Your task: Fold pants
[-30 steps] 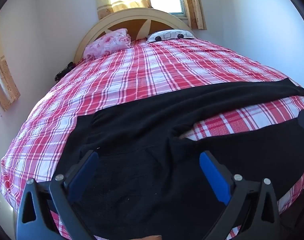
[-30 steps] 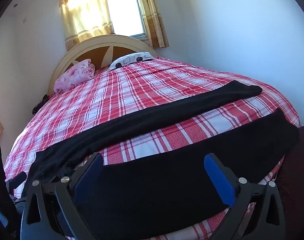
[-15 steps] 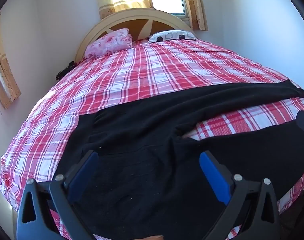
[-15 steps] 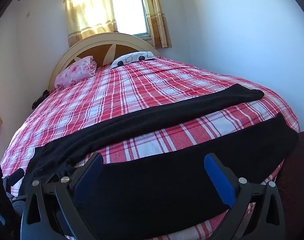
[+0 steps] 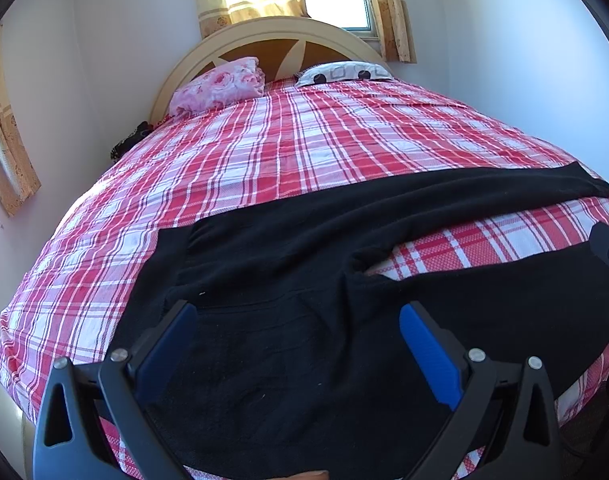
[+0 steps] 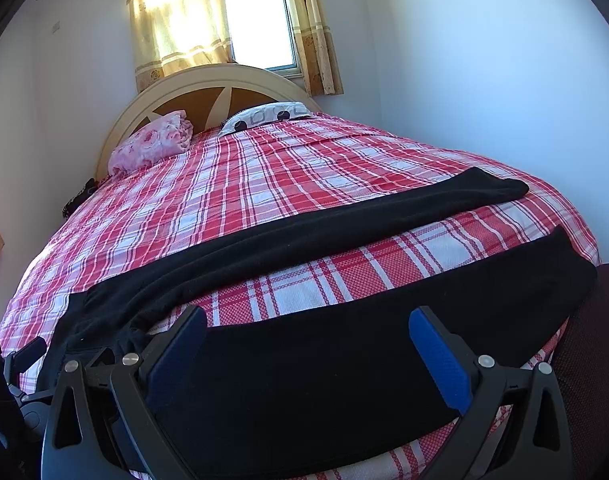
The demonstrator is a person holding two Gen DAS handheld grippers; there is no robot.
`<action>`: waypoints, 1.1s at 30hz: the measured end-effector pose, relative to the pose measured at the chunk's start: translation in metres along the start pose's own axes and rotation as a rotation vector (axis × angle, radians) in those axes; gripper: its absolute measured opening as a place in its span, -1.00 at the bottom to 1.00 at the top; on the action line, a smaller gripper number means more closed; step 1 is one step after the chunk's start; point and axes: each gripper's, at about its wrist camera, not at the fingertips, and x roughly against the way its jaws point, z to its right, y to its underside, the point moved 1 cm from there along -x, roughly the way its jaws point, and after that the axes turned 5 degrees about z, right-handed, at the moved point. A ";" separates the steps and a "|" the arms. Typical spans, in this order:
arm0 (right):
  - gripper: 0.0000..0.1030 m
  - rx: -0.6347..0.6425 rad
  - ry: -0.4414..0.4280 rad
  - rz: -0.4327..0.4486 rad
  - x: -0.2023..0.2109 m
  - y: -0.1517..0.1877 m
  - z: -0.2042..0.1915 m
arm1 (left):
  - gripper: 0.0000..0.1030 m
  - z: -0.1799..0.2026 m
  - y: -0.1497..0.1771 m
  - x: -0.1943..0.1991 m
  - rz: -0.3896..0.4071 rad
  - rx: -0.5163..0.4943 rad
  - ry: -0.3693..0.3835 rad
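Black pants [image 5: 296, 264] lie spread flat across the near end of a red plaid bed [image 5: 304, 148], waistband to the left, the two legs splayed apart to the right. My left gripper [image 5: 298, 316] is open and empty, hovering over the seat and waist part. My right gripper [image 6: 308, 320] is open and empty, over the near leg [image 6: 344, 364]. The far leg [image 6: 344, 224] runs toward the right edge of the bed. The left gripper's body shows at the lower left of the right wrist view [image 6: 24, 360].
A pink floral pillow [image 5: 220, 88] and a white patterned pillow [image 5: 340, 72] lie by the arched headboard [image 5: 272, 32]. Walls stand close on the left and right. A curtained window [image 6: 260, 24] is behind the headboard. A dark bundle [image 5: 128, 140] sits at the bed's left edge.
Both views have shifted slightly, as both grippers rose or tilted a little. The pants have not moved and both grippers stay open.
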 end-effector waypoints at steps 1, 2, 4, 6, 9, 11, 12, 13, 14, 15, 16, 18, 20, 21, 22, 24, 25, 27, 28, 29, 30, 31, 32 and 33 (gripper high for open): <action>0.98 0.000 -0.001 0.000 0.000 0.000 0.000 | 1.00 0.000 0.000 0.000 0.000 0.001 0.001; 0.98 0.001 -0.003 -0.001 0.000 0.000 0.000 | 1.00 0.000 0.000 0.000 0.000 0.002 0.002; 0.98 0.001 -0.002 -0.001 0.000 0.000 -0.001 | 1.00 0.000 0.000 0.000 0.000 0.002 -0.001; 0.98 0.001 -0.004 -0.001 0.000 0.000 -0.001 | 1.00 0.000 0.001 0.001 0.001 0.004 0.000; 0.98 0.001 -0.003 -0.001 0.000 -0.001 -0.001 | 1.00 0.000 0.001 0.001 0.004 0.003 0.001; 0.98 -0.001 -0.006 -0.002 0.000 0.000 0.000 | 1.00 0.002 0.000 0.002 0.006 0.004 0.001; 0.98 0.000 -0.006 -0.001 0.000 0.000 -0.001 | 1.00 0.001 0.000 0.003 0.006 0.006 0.002; 0.98 0.001 -0.006 -0.001 0.001 0.000 -0.001 | 1.00 0.002 0.000 0.003 0.006 0.007 0.002; 0.98 0.001 -0.006 -0.001 0.000 -0.001 -0.001 | 1.00 0.001 0.000 0.003 0.007 0.008 0.002; 0.98 0.001 -0.007 0.000 0.001 -0.001 -0.001 | 1.00 0.001 0.000 0.003 0.007 0.008 0.001; 0.98 0.001 -0.008 0.001 0.001 0.000 -0.001 | 1.00 0.001 0.000 0.003 0.007 0.007 0.002; 0.98 0.002 -0.007 0.001 0.001 0.000 -0.002 | 1.00 0.001 0.000 0.003 0.006 0.008 0.004; 0.98 0.003 -0.008 0.001 0.001 0.001 -0.002 | 1.00 0.001 0.000 0.004 0.007 0.011 0.005; 0.98 0.003 -0.007 0.002 0.001 0.001 -0.002 | 1.00 0.000 0.000 0.004 0.007 0.011 0.005; 0.98 0.003 -0.007 0.002 0.001 0.001 -0.002 | 1.00 0.001 0.000 0.004 0.007 0.010 0.005; 0.98 0.003 -0.007 0.001 0.001 0.000 -0.002 | 1.00 0.000 0.000 0.004 0.006 0.011 0.006; 0.98 0.003 -0.007 0.001 0.001 0.000 -0.003 | 1.00 0.000 0.000 0.004 0.006 0.012 0.006; 0.98 0.005 -0.008 0.002 0.001 0.000 -0.003 | 1.00 0.000 0.000 0.004 0.006 0.013 0.006; 0.98 0.007 -0.007 0.003 0.002 0.000 -0.004 | 1.00 0.000 0.000 0.004 0.006 0.012 0.005; 0.98 0.008 -0.007 0.005 0.003 0.000 -0.004 | 1.00 0.001 0.000 0.004 0.005 0.013 0.004; 0.98 0.008 -0.007 0.007 0.003 0.001 -0.004 | 1.00 0.001 -0.001 0.005 0.005 0.014 0.004; 0.98 0.009 -0.008 0.007 0.004 0.001 -0.005 | 1.00 0.002 -0.001 0.005 0.005 0.015 0.004; 0.98 0.009 -0.008 0.007 0.004 0.001 -0.005 | 1.00 0.002 -0.001 0.005 0.006 0.016 0.005; 0.98 0.009 -0.008 0.006 0.004 0.001 -0.006 | 1.00 0.001 -0.001 0.005 0.007 0.016 0.005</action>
